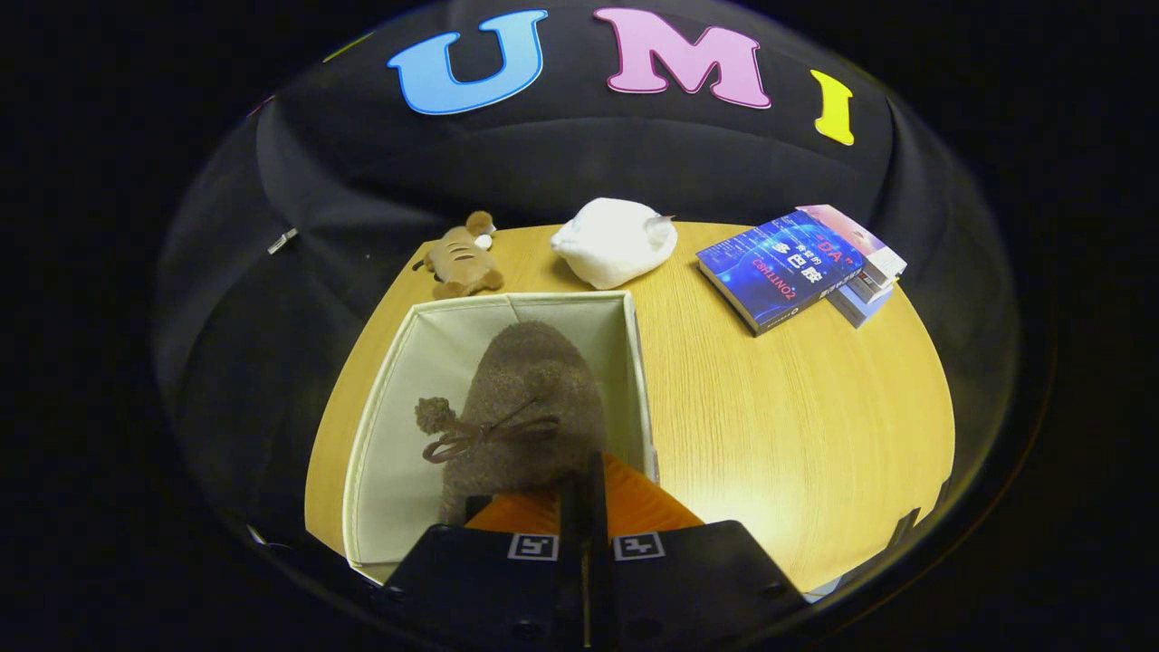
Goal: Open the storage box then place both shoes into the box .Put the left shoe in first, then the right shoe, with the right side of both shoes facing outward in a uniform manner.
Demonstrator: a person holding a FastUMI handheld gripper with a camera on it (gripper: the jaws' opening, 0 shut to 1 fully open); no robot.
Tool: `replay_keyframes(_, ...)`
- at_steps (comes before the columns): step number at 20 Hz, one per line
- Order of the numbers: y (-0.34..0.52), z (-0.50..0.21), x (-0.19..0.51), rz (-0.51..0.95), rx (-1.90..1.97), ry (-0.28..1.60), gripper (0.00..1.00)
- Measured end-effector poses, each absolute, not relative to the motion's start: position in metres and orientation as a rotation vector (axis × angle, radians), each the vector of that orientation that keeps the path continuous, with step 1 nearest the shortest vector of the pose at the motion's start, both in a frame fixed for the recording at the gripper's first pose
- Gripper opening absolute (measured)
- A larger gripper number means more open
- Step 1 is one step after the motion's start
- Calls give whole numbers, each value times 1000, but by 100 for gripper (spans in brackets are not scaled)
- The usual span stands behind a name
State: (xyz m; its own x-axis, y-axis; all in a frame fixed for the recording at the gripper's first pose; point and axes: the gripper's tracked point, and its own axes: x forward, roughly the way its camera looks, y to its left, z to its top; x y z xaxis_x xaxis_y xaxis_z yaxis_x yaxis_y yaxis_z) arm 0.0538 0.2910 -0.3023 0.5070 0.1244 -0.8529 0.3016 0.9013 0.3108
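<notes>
The gripper [584, 493] was closed on the heel of 1 fuzzy brown shoe [530, 398] inside the open box [367, 435]. The shoe looked soft and light.

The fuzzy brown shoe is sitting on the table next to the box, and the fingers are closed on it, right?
Not quite. In the gripper view the fuzzy brown shoe is inside the open box, not beside it on the table. The fingers are closed on its near end.

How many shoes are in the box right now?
1. A brown fuzzy shoe with a bow sits inside the open box, held at its near end by the gripper, jaws shut on it. Another could be hidden beneath.
</notes>
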Motion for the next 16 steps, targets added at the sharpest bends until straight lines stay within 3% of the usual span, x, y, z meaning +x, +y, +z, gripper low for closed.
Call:
replay_keyframes(1,296,-303,55,-98,458,1044,10)
replay_keyframes(2,303,-301,57,-69,464,1045,22)
replay_keyframes(6,322,-288,63,-1,409,1015,96)
replay_keyframes(7,321,-287,62,7,379,1009,100)
replay_keyframes(16,302,-275,62,-21,368,964,100)
